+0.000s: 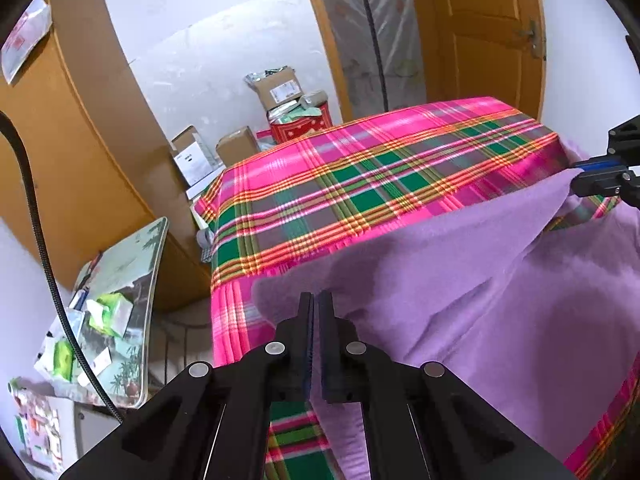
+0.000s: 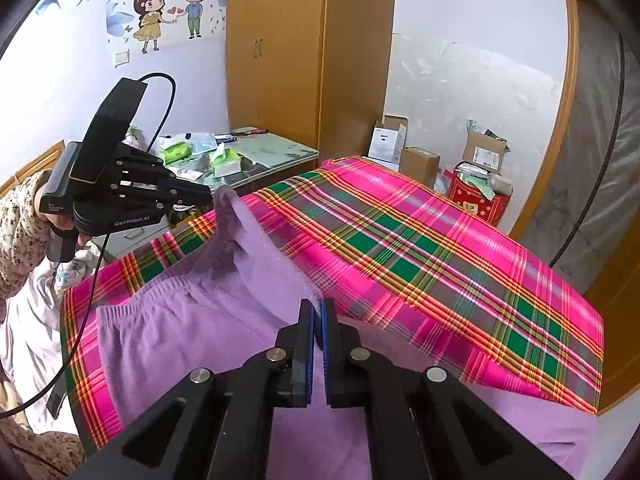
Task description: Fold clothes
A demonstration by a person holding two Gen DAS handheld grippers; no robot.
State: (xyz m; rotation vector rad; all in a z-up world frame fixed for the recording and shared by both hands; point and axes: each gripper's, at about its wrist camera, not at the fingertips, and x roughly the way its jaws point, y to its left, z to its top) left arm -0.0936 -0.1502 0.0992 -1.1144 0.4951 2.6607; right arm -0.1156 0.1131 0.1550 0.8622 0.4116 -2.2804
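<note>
While the purple garment [image 2: 192, 320] is lying across the plaid-covered worktop [image 2: 440, 248], the left tool [image 1: 316, 300] and right tool [image 2: 318, 308] are each clenching one edge, lifting it.

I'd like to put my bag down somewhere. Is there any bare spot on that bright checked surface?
Yes: the far stretch of the plaid cloth is bare, from the lifted edge of the purple garment out to the corner by the cardboard boxes. The near part is covered by the garment, which both grippers are pinching. The side table is cluttered.
</note>
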